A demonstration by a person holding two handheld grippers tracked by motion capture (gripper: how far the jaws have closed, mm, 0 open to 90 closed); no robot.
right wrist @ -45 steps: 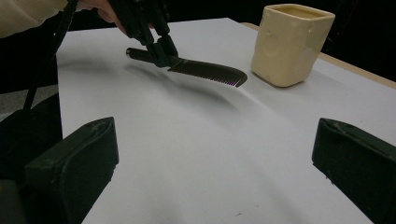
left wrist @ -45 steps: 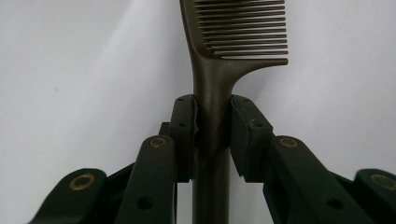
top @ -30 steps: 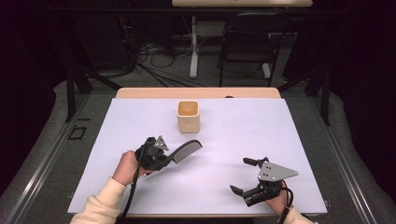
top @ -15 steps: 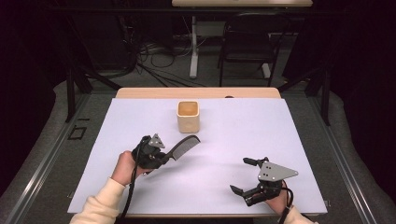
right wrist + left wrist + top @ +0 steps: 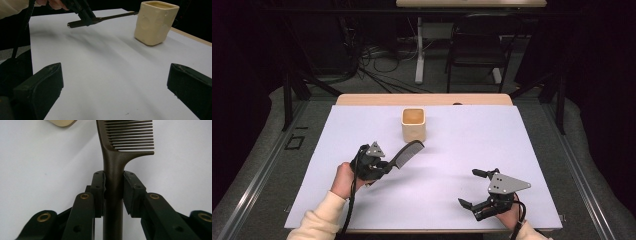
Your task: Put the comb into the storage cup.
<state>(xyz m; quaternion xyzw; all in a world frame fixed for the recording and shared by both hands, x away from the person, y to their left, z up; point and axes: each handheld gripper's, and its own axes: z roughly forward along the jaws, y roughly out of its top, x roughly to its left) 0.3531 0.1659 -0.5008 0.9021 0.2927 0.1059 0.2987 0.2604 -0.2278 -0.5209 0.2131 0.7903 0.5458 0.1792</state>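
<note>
My left gripper (image 5: 388,166) is shut on the handle of a dark brown comb (image 5: 407,152), held above the white sheet at the left of middle. In the left gripper view the comb (image 5: 117,157) rises straight up between the two pads (image 5: 98,192), teeth to the right. The comb's head points up and right toward a cream square cup (image 5: 414,124), which stands upright at the back middle. My right gripper (image 5: 468,189) stands open near the front right edge, jaws wide apart over bare sheet (image 5: 110,82). The right gripper view has the cup (image 5: 155,22) and the held comb (image 5: 100,19) farther off.
A white sheet (image 5: 462,150) covers the wooden table (image 5: 362,99). Beyond the table's far edge are dark floor, cables and a chair (image 5: 477,45). Open sheet lies between the two grippers and to the right of the cup.
The left gripper has lifted the comb slightly and carried it a little forward toward the cup. The right gripper has stayed put.
</note>
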